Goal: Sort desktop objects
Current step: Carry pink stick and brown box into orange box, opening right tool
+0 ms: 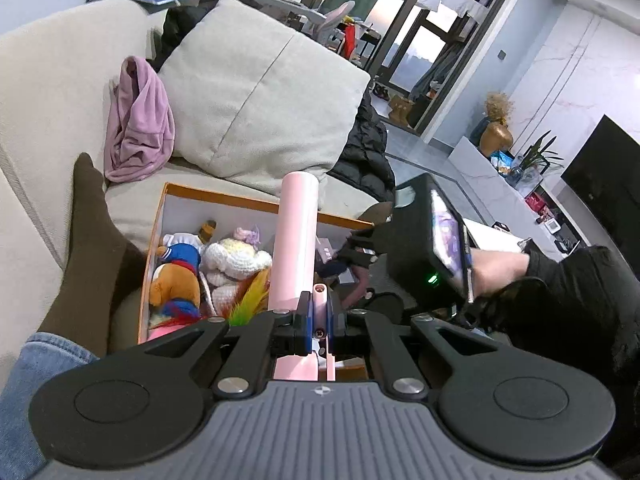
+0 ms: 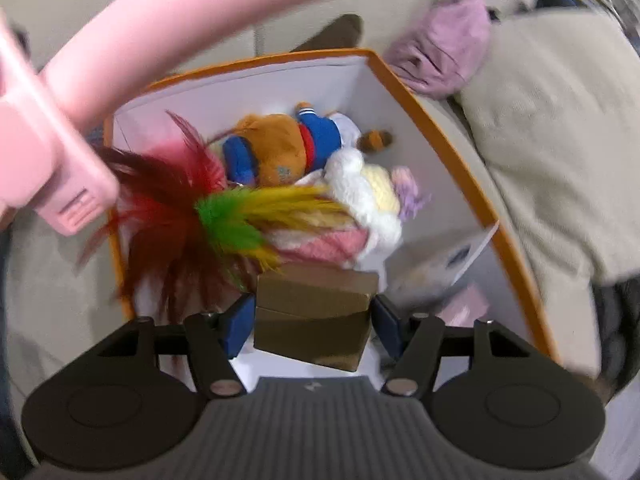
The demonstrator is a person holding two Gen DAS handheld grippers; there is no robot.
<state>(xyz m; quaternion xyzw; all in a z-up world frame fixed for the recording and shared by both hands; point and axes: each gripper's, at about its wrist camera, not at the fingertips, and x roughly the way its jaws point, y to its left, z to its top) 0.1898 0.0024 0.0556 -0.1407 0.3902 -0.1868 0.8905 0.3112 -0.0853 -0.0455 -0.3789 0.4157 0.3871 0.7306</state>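
Observation:
My left gripper (image 1: 319, 322) is shut on a pink tube-shaped object (image 1: 295, 240) and holds it over the orange-rimmed storage box (image 1: 224, 195) on the sofa. The same pink object (image 2: 168, 28) crosses the top left of the right wrist view. My right gripper (image 2: 313, 320) is shut on a small brown cardboard box (image 2: 316, 312) just above the storage box (image 2: 436, 128). Inside lie a brown plush in blue clothes (image 2: 276, 148), a white crocheted doll (image 2: 364, 196) and a feather toy (image 2: 224, 216).
The storage box sits on a beige sofa with a large cushion (image 1: 256, 92) and a purple cloth (image 1: 140, 120) behind it. A brown-socked foot (image 1: 92, 236) rests left of the box. The right gripper body (image 1: 432, 240) shows in the left wrist view. A black jacket (image 1: 368, 152) lies right.

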